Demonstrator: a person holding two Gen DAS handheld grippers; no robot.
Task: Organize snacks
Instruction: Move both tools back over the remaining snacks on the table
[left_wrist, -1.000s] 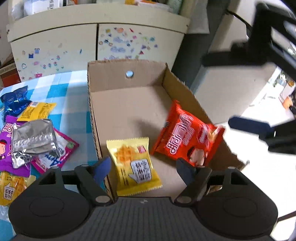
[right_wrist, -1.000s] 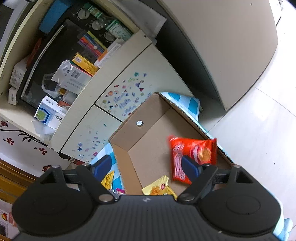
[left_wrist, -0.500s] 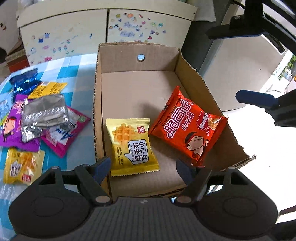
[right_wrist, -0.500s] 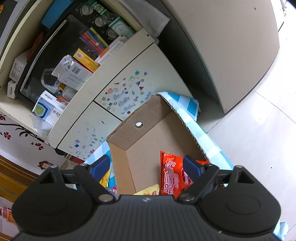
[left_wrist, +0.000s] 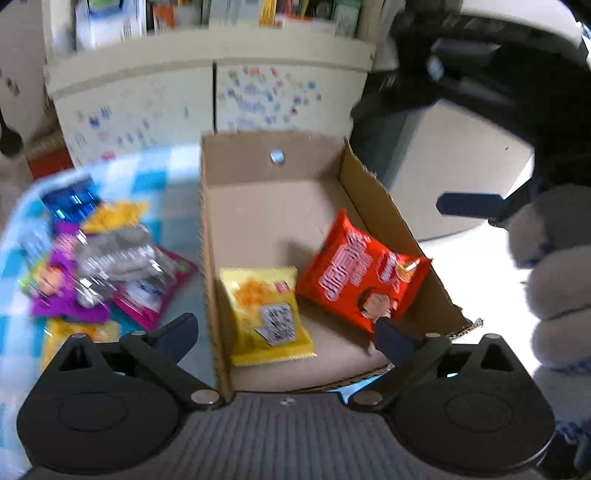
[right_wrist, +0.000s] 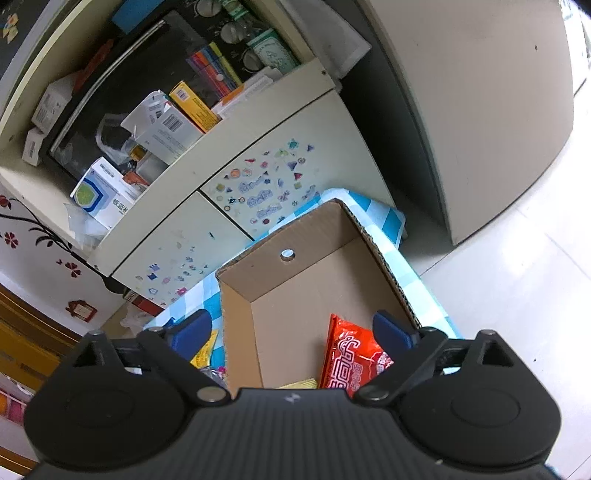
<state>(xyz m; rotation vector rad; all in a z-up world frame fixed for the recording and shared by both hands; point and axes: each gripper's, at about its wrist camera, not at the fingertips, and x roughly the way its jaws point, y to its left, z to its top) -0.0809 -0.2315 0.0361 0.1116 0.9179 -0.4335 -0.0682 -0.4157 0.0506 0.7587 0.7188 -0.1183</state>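
An open cardboard box (left_wrist: 273, 177) (right_wrist: 291, 236) stands on a blue checked tablecloth (left_wrist: 173, 170). In it lie a yellow waffle packet (left_wrist: 267, 314) and a red snack bag (left_wrist: 360, 273) (right_wrist: 351, 354), side by side. My left gripper (left_wrist: 284, 334) hovers above the box's near end, its jaws opening wide, with nothing gripped. My right gripper (right_wrist: 293, 328) hangs over the same box, jaws also opening and empty; one of its blue fingers (left_wrist: 469, 205) shows at the right of the left wrist view. Several loose snack packets (left_wrist: 99, 258) lie on the cloth left of the box.
A cream cabinet (left_wrist: 207, 96) (right_wrist: 236, 192) with stickers stands behind the table, its shelf crowded with boxes. A gloved hand (left_wrist: 554, 288) is at the right edge. The table's right edge (right_wrist: 424, 280) drops to a pale floor.
The red bag dropped from the right gripper and settled in the box beside the yellow packet. Both grippers' jaws spread wider. The left gripper pulled back and up.
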